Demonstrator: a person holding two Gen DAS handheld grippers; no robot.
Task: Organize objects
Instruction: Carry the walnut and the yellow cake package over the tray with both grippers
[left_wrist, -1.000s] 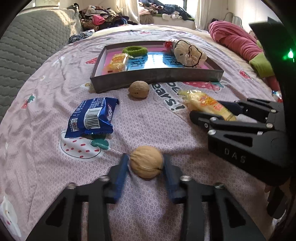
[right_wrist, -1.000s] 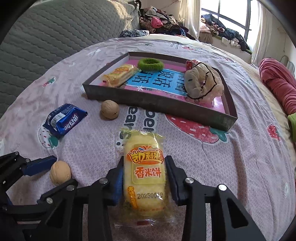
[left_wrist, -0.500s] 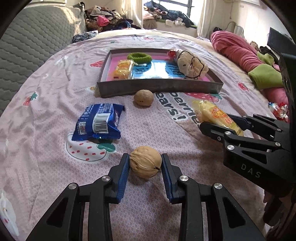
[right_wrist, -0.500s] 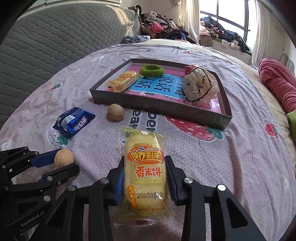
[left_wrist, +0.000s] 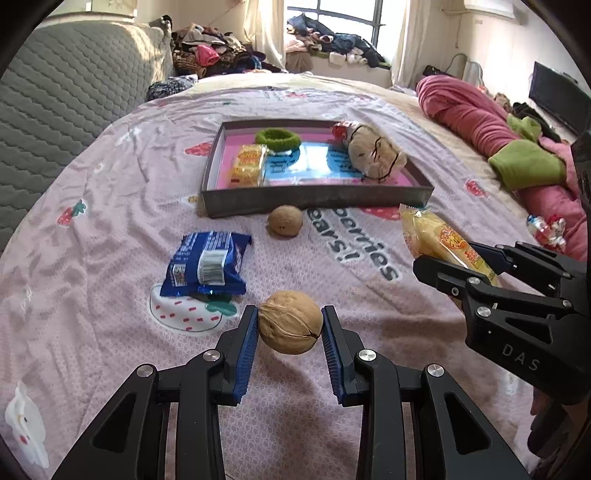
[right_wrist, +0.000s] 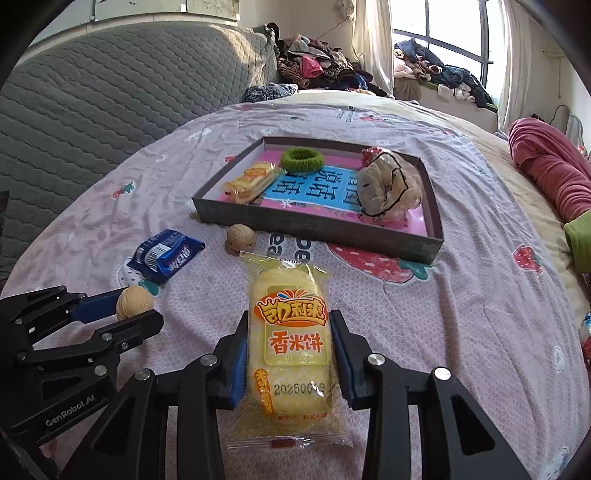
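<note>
Lifted off the bedspread since the earlier frames: both grippers higher, tray farther down-view, more of window and headboard showing.

Left gripper (left_wrist: 289, 325) clamped narrow on walnut (left_wrist: 289, 322), blue pads pressing both sides, nut clear of the sheet. Right gripper (right_wrist: 287, 350) clamped narrow on yellow rice-cracker packet (right_wrist: 291, 347), pads squeezing the wrapper at mid-length, packet sticking out past the fingertips toward 12 o'clock.

Outward, left wrist view: blue snack pack (left_wrist: 207, 264) at 11 o'clock of the held walnut, flat on bedspread (left_wrist: 110, 206). Second walnut (left_wrist: 285, 220) at 12 o'clock, just beside the tray's near wall, outside it. Right gripper with its packet at 3 o'clock.

Tray (right_wrist: 317, 225) at 12 o'clock in right wrist view. Already inside: small yellow snack packet (right_wrist: 251, 181) near left wall, green hair tie (right_wrist: 302, 159) at the far side, beige plush item (right_wrist: 391, 184) right of centre, small red-wrapped piece (right_wrist: 371, 155) behind it.

Progress, judged: roughly halfway. Four things in tray, two in hand and not yet over it, two left on the sheet (blue pack, second walnut). Red-white candy-like bit (left_wrist: 546, 229) near the pink bedding (left_wrist: 472, 114) at 2 o'clock, unclear whether part of the task.

Next likely: carry both loads toward 12 o'clock, release over free blue-pink floor of tray.
</note>
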